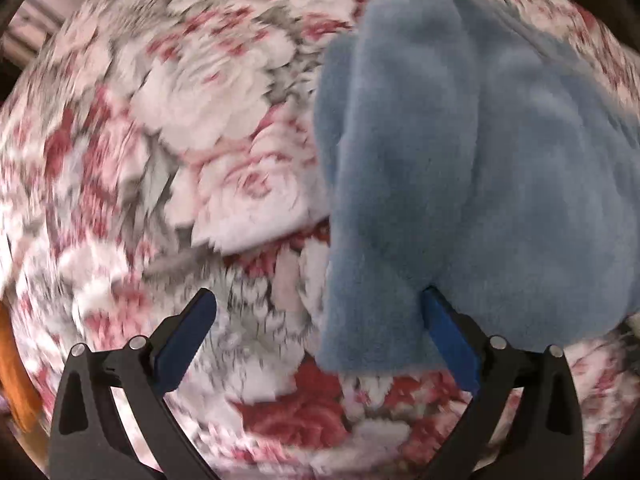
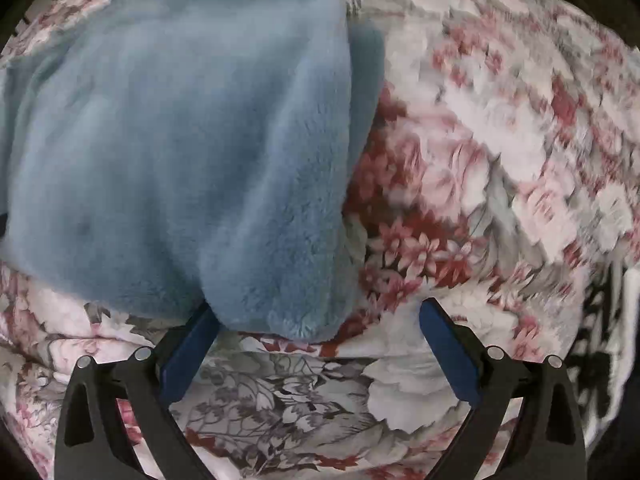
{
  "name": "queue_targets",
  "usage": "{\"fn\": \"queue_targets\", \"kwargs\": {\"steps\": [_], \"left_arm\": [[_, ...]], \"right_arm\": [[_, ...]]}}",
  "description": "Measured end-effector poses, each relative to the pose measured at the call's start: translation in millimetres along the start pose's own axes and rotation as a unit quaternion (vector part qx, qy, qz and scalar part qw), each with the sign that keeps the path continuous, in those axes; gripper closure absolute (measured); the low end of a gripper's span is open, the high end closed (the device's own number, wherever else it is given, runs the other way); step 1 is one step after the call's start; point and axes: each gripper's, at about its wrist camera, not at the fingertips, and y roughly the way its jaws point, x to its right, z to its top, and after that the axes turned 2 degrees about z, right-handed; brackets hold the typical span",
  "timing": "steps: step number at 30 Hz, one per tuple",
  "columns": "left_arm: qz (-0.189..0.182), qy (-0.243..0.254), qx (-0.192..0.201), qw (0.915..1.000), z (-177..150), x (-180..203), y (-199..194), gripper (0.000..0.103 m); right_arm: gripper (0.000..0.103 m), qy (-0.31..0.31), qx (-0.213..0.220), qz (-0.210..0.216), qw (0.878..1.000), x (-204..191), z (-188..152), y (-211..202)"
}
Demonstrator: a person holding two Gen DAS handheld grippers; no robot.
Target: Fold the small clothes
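Observation:
A fluffy light blue garment (image 1: 460, 168) lies on a floral blanket. In the left wrist view it fills the right half, and its near edge drapes over my right fingertip. My left gripper (image 1: 316, 300) is open, with the garment's lower corner between the jaws. In the right wrist view the same garment (image 2: 180, 152) fills the upper left, with a rounded fold reaching down between the jaws and covering the left fingertip. My right gripper (image 2: 320, 312) is open, its right finger (image 2: 448, 344) over bare blanket.
The pink, red and grey floral blanket (image 1: 200, 140) covers the whole surface in both views (image 2: 500, 140). An orange object (image 1: 16, 368) shows at the far left edge of the left wrist view. Dark surroundings lie beyond the blanket's edges.

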Motion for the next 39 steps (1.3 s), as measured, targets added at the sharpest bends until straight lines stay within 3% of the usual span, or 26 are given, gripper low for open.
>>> {"fn": "queue_targets", "kwargs": {"steps": [2,4,8,9,11,12,13,14,15,16,17,18,19,21,22,24,25,26,27,29,31,39], "left_arm": [[-0.012,-0.013,0.019,0.9996,-9.5,-8.7,-22.9,0.005],[-0.015,-0.022,0.058,0.9980,-27.1,-15.1,-56.5,0.005],[-0.052,-0.054,0.119,0.9900,-54.1,-26.2,-106.8,0.005],[-0.076,-0.069,0.131,0.9860,-65.1,-23.6,-120.5,0.005],[-0.113,-0.086,0.141,0.9797,-60.8,-17.7,-140.0,0.005],[-0.133,-0.085,0.148,0.9763,-57.7,-11.6,-147.7,0.005],[-0.143,-0.076,0.159,0.9739,-50.0,-7.0,-144.8,0.005],[-0.139,-0.063,0.173,0.9730,-50.3,-0.6,-148.2,0.005],[-0.114,-0.044,0.194,0.9734,-54.0,8.2,-150.5,0.005],[-0.088,-0.028,0.208,0.9737,-58.5,12.8,-145.6,0.005],[-0.061,-0.013,0.216,0.9745,-61.9,19.1,-140.6,0.005],[-0.030,-0.008,0.199,0.9795,-60.1,26.3,-129.8,0.005],[-0.031,-0.005,0.180,0.9832,-52.5,33.6,-122.0,0.005],[-0.058,0.008,0.175,0.9828,-36.3,47.8,-115.2,0.005],[-0.058,0.014,0.174,0.9829,-29.0,55.6,-112.7,0.005],[-0.051,0.032,0.174,0.9828,-11.9,75.2,-106.3,0.005],[-0.043,0.041,0.175,0.9829,-3.1,87.0,-102.3,0.005],[-0.039,0.046,0.174,0.9828,2.3,95.5,-98.2,0.005],[-0.032,0.059,0.172,0.9828,10.2,109.4,-93.1,0.005],[-0.021,0.073,0.170,0.9825,18.0,124.8,-84.2,0.005],[-0.010,0.091,0.164,0.9821,25.2,140.1,-73.2,0.005],[-0.027,0.107,0.091,0.9897,33.8,155.4,-30.1,0.005]], "right_arm": [[0.004,0.016,0.030,0.010,0.999,5.1,-0.2,-21.9],[0.004,0.041,0.106,0.033,0.993,14.7,-4.9,-68.6],[0.003,0.107,0.263,0.086,0.955,44.5,-37.4,-157.9],[0.003,0.127,0.307,0.097,0.938,55.7,-52.6,-177.2],[0.003,0.152,0.357,0.121,0.914,79.7,-79.7,-183.6],[0.003,0.164,0.355,0.134,0.911,88.5,-85.6,-172.1],[0.003,0.188,0.309,0.162,0.918,99.0,-84.1,-147.7],[0.003,0.230,0.232,0.189,0.926,109.8,-78.6,-119.8],[0.007,0.309,0.137,0.253,0.907,126.8,-75.4,-86.0],[0.011,0.344,0.131,0.315,0.875,138.3,-79.7,-74.8],[0.011,0.365,0.138,0.349,0.852,144.2,-84.7,-71.3],[0.011,0.391,0.148,0.369,0.830,153.4,-88.2,-67.7],[0.011,0.398,0.163,0.368,0.824,159.2,-87.2,-67.0],[0.010,0.386,0.182,0.356,0.831,161.9,-79.6,-63.3],[0.010,0.392,0.170,0.349,0.834,161.0,-74.2,-55.5],[0.010,0.396,0.149,0.387,0.819,154.4,-62.9,-41.1],[0.010,0.385,0.140,0.402,0.818,148.8,-54.6,-34.9],[0.010,0.377,0.137,0.401,0.824,145.7,-52.3,-33.1],[0.010,0.357,0.139,0.388,0.838,140.2,-42.6,-32.9],[0.010,0.333,0.140,0.375,0.854,131.8,-29.7,-30.1],[0.010,0.322,0.136,0.360,0.865,126.5,-18.6,-25.7],[0.010,0.321,0.128,0.362,0.866,122.9,13.3,-0.5]]}}
